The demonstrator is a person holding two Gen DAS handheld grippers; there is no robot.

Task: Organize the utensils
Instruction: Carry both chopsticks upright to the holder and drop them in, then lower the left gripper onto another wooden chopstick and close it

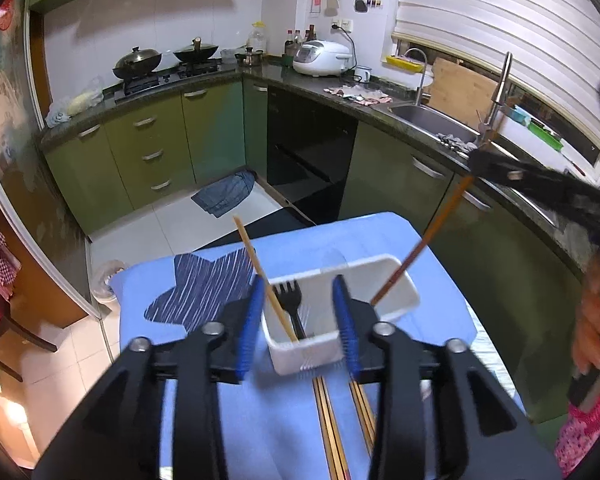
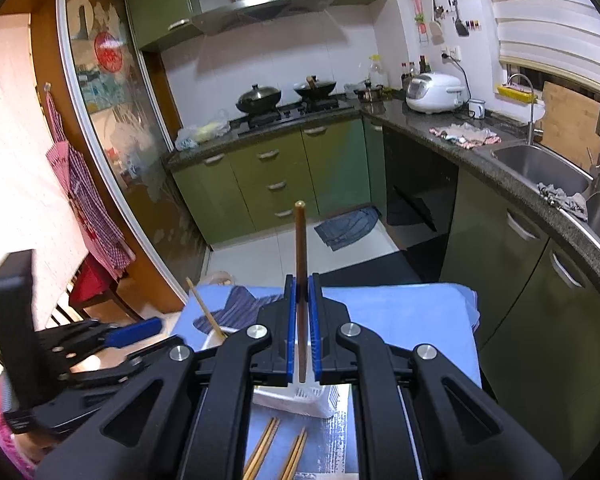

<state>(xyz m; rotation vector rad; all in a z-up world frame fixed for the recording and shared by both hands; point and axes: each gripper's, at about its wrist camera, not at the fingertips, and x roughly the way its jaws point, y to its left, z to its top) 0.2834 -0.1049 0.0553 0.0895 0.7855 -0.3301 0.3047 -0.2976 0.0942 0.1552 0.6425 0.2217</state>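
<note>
A white utensil holder (image 1: pixel 396 300) stands on the blue cloth. It holds a black fork (image 1: pixel 290 300) and a light wooden chopstick (image 1: pixel 260 276) leaning left. My left gripper (image 1: pixel 300 320) is open, its blue pads (image 1: pixel 250 324) on either side of the holder. My right gripper (image 2: pixel 304 320) is shut on a dark brown chopstick (image 2: pixel 301 240), held upright above the holder (image 2: pixel 300 398); in the left wrist view that chopstick (image 1: pixel 424 240) slants down with its tip in the holder. Several chopsticks (image 2: pixel 276 452) lie on the cloth in front of the holder.
The blue cloth (image 1: pixel 380 236) covers a small table with a striped star patch (image 1: pixel 204 288). Green cabinets, a dark oven (image 1: pixel 308 152) and a sink counter (image 1: pixel 424 116) stand beyond it. A blue rag (image 1: pixel 226 194) lies on the floor.
</note>
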